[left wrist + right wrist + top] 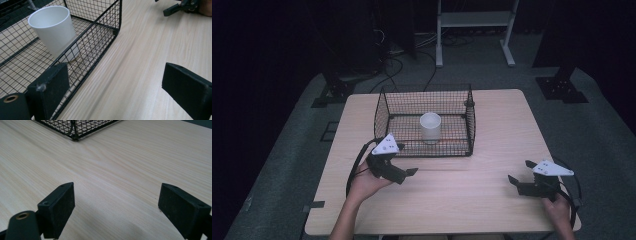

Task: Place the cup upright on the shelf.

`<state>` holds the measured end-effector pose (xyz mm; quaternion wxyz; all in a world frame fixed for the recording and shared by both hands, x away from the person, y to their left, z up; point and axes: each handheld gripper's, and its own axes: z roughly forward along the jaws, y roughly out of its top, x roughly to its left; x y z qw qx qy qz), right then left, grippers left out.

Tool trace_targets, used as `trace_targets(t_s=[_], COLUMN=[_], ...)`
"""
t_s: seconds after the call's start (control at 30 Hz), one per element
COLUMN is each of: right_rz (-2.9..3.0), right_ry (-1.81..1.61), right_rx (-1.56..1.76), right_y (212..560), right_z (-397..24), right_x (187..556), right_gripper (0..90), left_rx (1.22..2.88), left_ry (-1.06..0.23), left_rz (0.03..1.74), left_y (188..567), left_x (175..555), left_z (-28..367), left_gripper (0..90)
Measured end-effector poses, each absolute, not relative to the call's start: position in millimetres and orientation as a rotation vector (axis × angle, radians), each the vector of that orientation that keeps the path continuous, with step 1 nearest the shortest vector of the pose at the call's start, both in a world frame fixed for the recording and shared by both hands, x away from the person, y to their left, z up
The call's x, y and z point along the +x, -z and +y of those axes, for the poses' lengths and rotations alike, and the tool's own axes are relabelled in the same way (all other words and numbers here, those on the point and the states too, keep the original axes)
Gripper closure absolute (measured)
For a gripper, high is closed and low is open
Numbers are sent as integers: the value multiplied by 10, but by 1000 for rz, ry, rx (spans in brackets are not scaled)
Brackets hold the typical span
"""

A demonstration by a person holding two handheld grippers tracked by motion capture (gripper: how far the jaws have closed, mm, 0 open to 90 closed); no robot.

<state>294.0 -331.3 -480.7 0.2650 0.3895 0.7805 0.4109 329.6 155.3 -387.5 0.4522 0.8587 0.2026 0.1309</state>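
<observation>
White plastic cup [430,128] stood upright inside black wire-mesh basket [384,114], 12 o'clock on pale wood surface [472,195]. Left gripper [401,174], 9 o'clock, and right gripper [521,177], 4 o'clock, both wide, empty, apparently staged.

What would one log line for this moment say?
left tongs: open, beside basket | right tongs: open, over bare table | white cup: upright in basket

High view looks down across the table [472,195]; both gripper views skim low past spread jaws, sharing the wire basket [100,37] ahead.
</observation>
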Motion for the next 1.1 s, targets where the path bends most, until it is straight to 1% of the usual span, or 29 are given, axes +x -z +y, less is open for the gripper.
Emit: trace_targets(t_s=[0.57, 0.63, 0.7, 1.1], right_rz=[2109, 2108, 2109, 2109], right_ry=[-1109, -1108, -1107, -1104], right_rx=[1053, 1053, 1053, 1052], right_y=[4807, 4808, 4808, 4808], right_z=[-3312, -3312, -3311, -3307], right_x=[2941, 2941, 2940, 2941], right_gripper=[131, 131, 131, 131], left_rx=[2097, 2097, 2085, 2052], left_ry=[-310, -323, -308, -326], left_rz=[511, 511, 513, 539], left_y=[3993, 4009, 4024, 4125], left_x=[3161, 3140, 3124, 2972], left_z=[1594, 1595, 1605, 1673], left_gripper=[68, 67, 68, 68])
